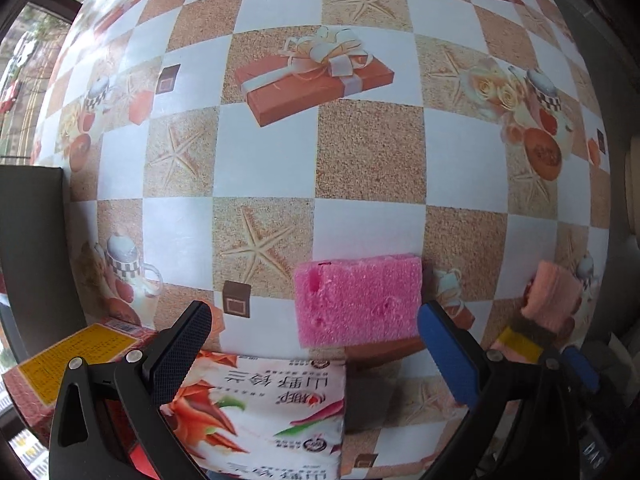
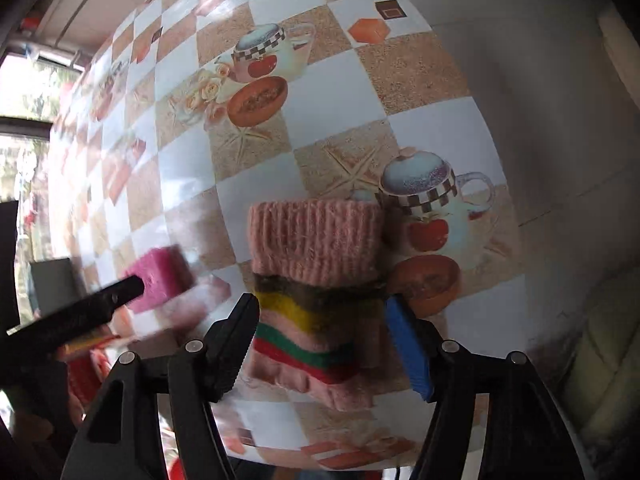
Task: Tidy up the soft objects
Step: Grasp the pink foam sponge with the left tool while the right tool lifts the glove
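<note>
Pink sponge (image 1: 357, 298) sharp — sock (image 2: 316, 276) stripes

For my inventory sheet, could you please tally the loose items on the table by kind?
Pink sponge: 1
Striped knitted sock: 1
Tissue pack: 1
Red and yellow carton: 1
Total: 4

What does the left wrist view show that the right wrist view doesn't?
Left only: a floral-printed tissue pack and a red box with a yellow label, with the open left gripper above them. Right only: the open right gripper straddling the sock. Both: the pink foam sponge and the pink striped knitted sock.
</note>
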A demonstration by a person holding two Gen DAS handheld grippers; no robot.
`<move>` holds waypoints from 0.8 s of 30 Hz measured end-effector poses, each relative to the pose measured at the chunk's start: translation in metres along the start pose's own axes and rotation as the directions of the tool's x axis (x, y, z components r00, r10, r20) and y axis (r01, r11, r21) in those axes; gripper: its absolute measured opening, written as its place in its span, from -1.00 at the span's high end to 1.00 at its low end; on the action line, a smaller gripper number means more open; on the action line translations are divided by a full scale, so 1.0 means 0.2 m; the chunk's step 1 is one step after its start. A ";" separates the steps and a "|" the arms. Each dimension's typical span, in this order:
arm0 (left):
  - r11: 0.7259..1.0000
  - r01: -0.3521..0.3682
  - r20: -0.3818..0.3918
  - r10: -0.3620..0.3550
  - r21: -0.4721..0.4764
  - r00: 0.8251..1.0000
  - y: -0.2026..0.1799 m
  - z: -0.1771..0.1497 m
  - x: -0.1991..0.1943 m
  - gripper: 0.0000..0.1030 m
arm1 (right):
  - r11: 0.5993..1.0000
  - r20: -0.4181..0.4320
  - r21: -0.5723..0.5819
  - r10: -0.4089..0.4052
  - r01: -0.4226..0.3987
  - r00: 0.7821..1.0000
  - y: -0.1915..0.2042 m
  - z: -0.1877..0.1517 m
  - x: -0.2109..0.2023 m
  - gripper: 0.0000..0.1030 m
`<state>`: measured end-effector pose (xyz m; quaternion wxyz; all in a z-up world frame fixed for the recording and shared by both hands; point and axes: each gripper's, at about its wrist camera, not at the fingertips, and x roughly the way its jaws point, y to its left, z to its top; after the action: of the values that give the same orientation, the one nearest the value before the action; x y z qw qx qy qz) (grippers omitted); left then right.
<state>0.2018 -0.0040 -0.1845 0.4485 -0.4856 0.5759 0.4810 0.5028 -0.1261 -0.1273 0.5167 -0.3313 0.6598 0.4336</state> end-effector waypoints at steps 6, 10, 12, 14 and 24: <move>0.998 0.050 -0.030 -0.051 -0.042 0.998 -0.02 0.03 0.09 -1.00 | 0.999 -0.015 0.003 -0.044 0.044 0.999 0.10 -0.01 0.15 -0.32; 0.997 0.038 -0.015 -0.039 -0.062 0.999 -0.01 0.01 0.08 -1.00 | 0.994 -0.004 -0.024 -0.103 0.103 0.995 0.14 0.00 0.21 -0.37; 0.996 0.049 0.020 -0.047 -0.074 0.999 0.00 -0.01 0.03 -1.00 | 0.994 0.002 -0.027 -0.106 0.106 0.994 0.17 0.00 0.24 -0.37; 0.998 0.029 0.036 -0.027 -0.050 0.999 0.00 -0.01 0.01 -1.00 | 0.995 0.002 -0.016 -0.096 0.096 0.995 0.18 -0.01 0.25 -0.37; 0.998 -0.051 -0.006 0.052 0.038 0.999 0.03 -0.03 0.17 -1.00 | 0.987 0.000 -0.056 -0.149 0.148 0.989 0.29 0.01 0.33 -0.58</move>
<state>0.1921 -0.0139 -0.2162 0.4431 -0.4636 0.5988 0.4797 0.4356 -0.0998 -0.1789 0.5365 -0.3949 0.6221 0.4115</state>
